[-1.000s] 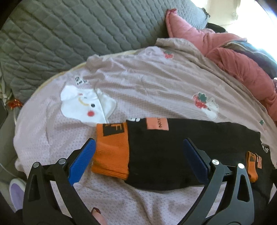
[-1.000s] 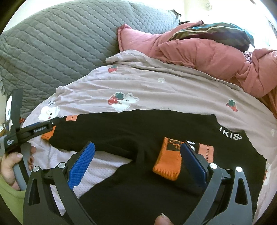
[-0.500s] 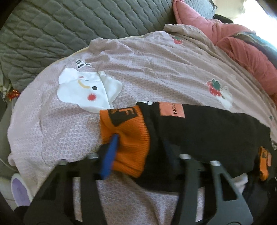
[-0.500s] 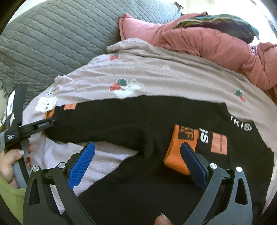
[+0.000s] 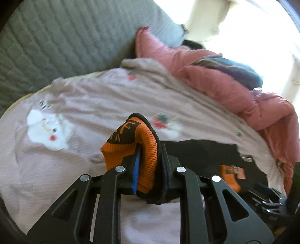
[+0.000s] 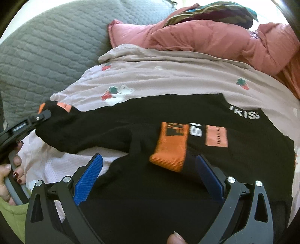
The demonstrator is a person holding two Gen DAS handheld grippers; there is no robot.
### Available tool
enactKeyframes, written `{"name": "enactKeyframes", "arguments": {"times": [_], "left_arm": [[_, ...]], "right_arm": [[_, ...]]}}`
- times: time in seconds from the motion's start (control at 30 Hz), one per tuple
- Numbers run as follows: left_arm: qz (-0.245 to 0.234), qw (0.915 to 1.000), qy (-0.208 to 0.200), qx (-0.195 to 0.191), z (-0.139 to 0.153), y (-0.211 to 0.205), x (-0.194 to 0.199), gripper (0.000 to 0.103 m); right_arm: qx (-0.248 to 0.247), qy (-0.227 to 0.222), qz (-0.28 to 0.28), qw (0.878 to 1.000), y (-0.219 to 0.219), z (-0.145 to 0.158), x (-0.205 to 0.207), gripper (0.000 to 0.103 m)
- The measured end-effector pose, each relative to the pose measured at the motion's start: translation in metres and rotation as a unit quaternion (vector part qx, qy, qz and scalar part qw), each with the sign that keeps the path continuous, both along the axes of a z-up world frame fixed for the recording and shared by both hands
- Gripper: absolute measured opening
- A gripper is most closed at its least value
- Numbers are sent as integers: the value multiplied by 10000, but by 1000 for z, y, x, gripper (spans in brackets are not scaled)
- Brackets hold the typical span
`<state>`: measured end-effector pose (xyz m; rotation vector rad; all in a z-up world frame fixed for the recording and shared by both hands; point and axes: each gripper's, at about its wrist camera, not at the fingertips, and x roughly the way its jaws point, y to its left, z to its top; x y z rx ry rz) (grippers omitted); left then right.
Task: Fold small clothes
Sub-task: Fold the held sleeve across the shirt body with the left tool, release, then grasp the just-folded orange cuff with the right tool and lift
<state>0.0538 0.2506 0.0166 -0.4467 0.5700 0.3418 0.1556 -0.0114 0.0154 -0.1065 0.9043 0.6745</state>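
Now the orange cuff (image 5: 148, 150) of the black sweater (image 6: 187, 187) is being pinched by the just-closed left gripper (image 5: 150, 167), while the other cuff (image 6: 170, 148) is being framed between the spread fingers of the right gripper (image 6: 148, 176) on the pink blanket (image 5: 112, 97).

Grey quilted cover (image 6: 43, 48) occupies the 10 o'clock region. Pink padded jacket (image 6: 215, 35) lies at 1 o'clock, with a dark multicoloured cloth (image 6: 211, 13) on top. Mauve printed sheet (image 5: 97, 101) spreads across the centre.
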Motion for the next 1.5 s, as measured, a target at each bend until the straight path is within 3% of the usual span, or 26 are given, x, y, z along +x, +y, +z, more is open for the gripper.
{"name": "enactKeyframes", "arguments": {"times": [0.3, 0.57, 0.73, 0.8, 0.87, 1.03, 1.1, 1.23, 1.33, 1.5], "left_arm": [[-1046, 9937, -407, -44, 12, -55, 20, 11], [-1837, 9827, -149, 188, -2, -112, 37, 11], [-2302, 9730, -46, 168, -9, -129, 41, 20], [-2423, 9701, -135, 53, -7, -129, 39, 34], [-2356, 9714, -277, 28, -2, -123, 35, 41], [-2084, 9751, -586, -491, 2, -94, 29, 42], [-1901, 9780, -670, -532, 5, -84, 25, 44], [-1797, 9748, -1015, -847, 13, -65, 16, 47], [-1475, 9835, -874, -584, 14, -60, 15, 48], [-1244, 9894, -493, -568, 3, -55, 24, 54]], "right_arm": [[98, -79, -300, 9995, -46, 9, 4, 98], [126, -131, -901, 9958, -104, 9, 16, 98], [139, -65, -1074, 9941, -119, 5, 20, 98], [137, -47, -1041, 9945, -117, 5, 19, 98], [114, -51, -928, 9956, -110, 5, 16, 98], [61, 55, -570, 9983, -85, 1, 6, 98], [20, 105, -462, 9989, -76, -1, 2, 98], [-79, 155, -220, 9996, -59, -3, -8, 98], [-1, 298, -118, 9995, -53, -4, -13, 98], [89, 597, 17, 9982, -45, -11, -21, 98]]}}
